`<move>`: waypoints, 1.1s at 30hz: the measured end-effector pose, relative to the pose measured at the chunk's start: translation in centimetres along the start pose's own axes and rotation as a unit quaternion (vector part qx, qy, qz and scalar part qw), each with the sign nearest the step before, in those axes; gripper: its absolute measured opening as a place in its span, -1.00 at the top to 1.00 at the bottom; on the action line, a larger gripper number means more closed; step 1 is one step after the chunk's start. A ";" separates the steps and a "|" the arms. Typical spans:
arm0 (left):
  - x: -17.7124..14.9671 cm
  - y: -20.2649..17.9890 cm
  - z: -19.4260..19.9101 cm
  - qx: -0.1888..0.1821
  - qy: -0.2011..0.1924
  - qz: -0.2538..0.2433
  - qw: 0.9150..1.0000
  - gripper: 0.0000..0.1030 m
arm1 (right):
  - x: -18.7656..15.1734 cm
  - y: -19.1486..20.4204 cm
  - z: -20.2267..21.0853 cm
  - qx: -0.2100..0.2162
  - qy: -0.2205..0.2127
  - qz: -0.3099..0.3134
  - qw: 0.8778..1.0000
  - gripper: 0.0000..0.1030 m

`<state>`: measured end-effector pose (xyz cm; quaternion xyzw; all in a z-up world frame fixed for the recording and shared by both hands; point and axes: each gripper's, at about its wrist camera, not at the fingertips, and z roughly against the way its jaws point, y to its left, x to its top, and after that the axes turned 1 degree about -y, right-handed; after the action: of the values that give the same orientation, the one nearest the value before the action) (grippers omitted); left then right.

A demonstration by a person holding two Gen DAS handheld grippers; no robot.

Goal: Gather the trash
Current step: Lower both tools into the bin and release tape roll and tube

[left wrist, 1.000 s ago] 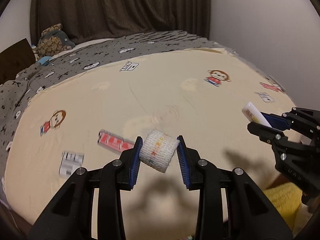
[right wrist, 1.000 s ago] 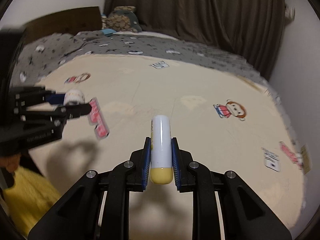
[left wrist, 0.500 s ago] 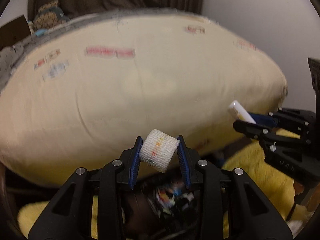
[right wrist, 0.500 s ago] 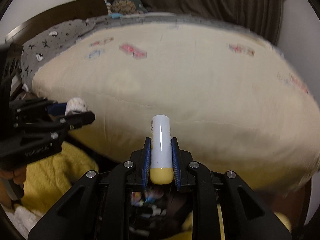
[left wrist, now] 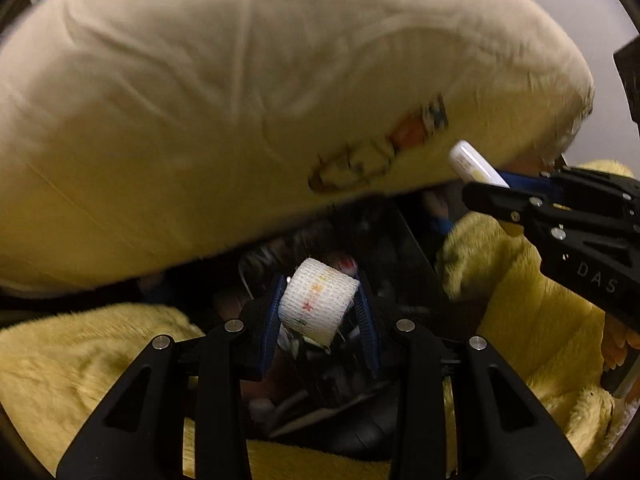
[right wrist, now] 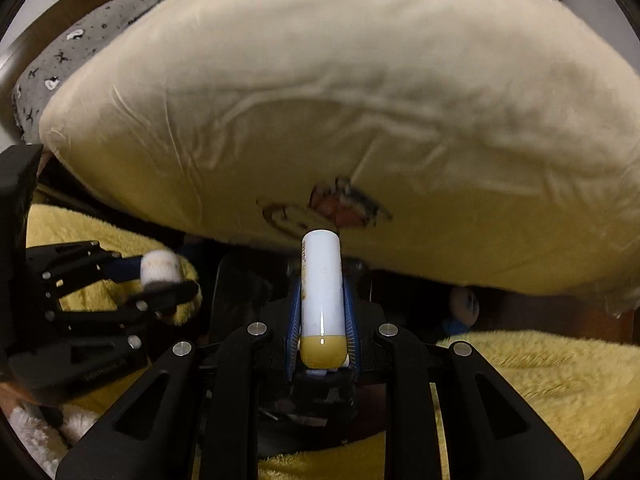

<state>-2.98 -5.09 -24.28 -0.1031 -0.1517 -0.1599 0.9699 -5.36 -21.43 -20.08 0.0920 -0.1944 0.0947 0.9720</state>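
Jaws first: my left gripper (left wrist: pixel 318 304) is clamped on a white bandage roll (left wrist: pixel 317 305), blue pads pressing both sides; my right gripper (right wrist: pixel 321 312) is nearly closed, pinching a white tube w/ yellow cap (right wrist: pixel 322 298), cap end toward the camera. Both point steeply down. Big cream mattress (right wrist: pixel 320 92) w/ cartoon print fills the upper view, grey patterned bedding (right wrist: pixel 80 52) behind it, pale wall (left wrist: pixel 568 12) at right. Yellow fuzzy fabric (right wrist: pixel 540 380) spreads below on both sides. Between them, a dark gap under the bed edge w/ blurred clutter (left wrist: pixel 320 376); can't tell what's in it.
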 end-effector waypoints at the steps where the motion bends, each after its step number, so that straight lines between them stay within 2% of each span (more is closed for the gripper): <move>1: -0.1 0.1 -0.4 -0.002 0.008 0.001 1.000 0.36 | -0.1 -0.1 -0.3 0.001 0.004 -0.002 1.000 0.59; 4: -0.4 0.3 -1.5 -0.009 0.035 0.003 0.999 0.36 | 0.0 -0.1 -0.8 0.006 0.017 -0.010 1.000 0.59; 8: -0.4 -0.2 -1.9 -0.015 0.047 0.002 0.999 0.35 | 0.0 0.1 -1.1 0.011 0.024 -0.016 1.000 0.56; 11: -0.3 -0.2 -2.3 -0.013 0.052 0.001 0.999 0.21 | 0.1 -0.5 -1.2 0.016 0.023 -0.021 0.999 0.56; 12: -0.3 -0.2 -2.3 -0.011 0.053 0.001 0.999 0.15 | 0.1 -0.6 -1.1 0.012 0.021 -0.023 0.999 0.50; 15: -0.3 0.0 -2.1 -0.002 0.049 0.005 0.999 0.02 | 0.4 -1.2 -0.7 0.010 0.014 -0.029 0.999 0.15; 18: -0.1 0.3 -1.4 0.008 0.038 0.009 0.999 -0.17 | 0.8 -1.5 0.1 0.001 -0.003 -0.032 0.999 -0.05; 19: 0.1 0.5 -0.9 0.013 0.029 0.011 0.999 -0.31 | 0.9 -1.7 0.4 -0.001 -0.009 -0.033 0.999 -0.12; 21: 0.4 0.6 0.3 0.024 0.012 0.013 1.000 -0.47 | 1.1 -1.8 1.0 -0.011 -0.022 -0.033 0.999 -0.40; 23: 0.7 0.7 1.6 0.035 -0.008 0.012 0.999 -0.58 | 1.5 -1.8 2.0 -0.025 -0.040 -0.032 0.998 -0.56; 25: 1.1 1.0 3.3 0.051 -0.034 0.015 0.998 -0.70 | 2.0 -2.1 3.0 -0.035 -0.055 -0.034 0.997 -0.80; 28: 1.6 1.7 6.0 0.078 -0.081 0.026 0.993 -0.75 | 2.7 -2.1 4.9 -0.054 -0.085 -0.036 0.994 -0.93; 30: 2.1 1.9 8.7 0.121 -0.131 0.029 0.984 -0.76 | 3.4 -1.8 6.7 -0.074 -0.114 -0.037 0.990 -0.93; 33: 2.7 2.2 11.8 0.142 -0.181 0.035 0.973 -0.79 | 4.2 -1.3 9.8 -0.100 -0.171 -0.034 0.980 -0.93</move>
<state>-2.85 -0.87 -12.72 0.0034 -0.3423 -0.0816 0.9360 -4.86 -24.16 -9.71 0.0160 -0.3631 0.0242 0.9313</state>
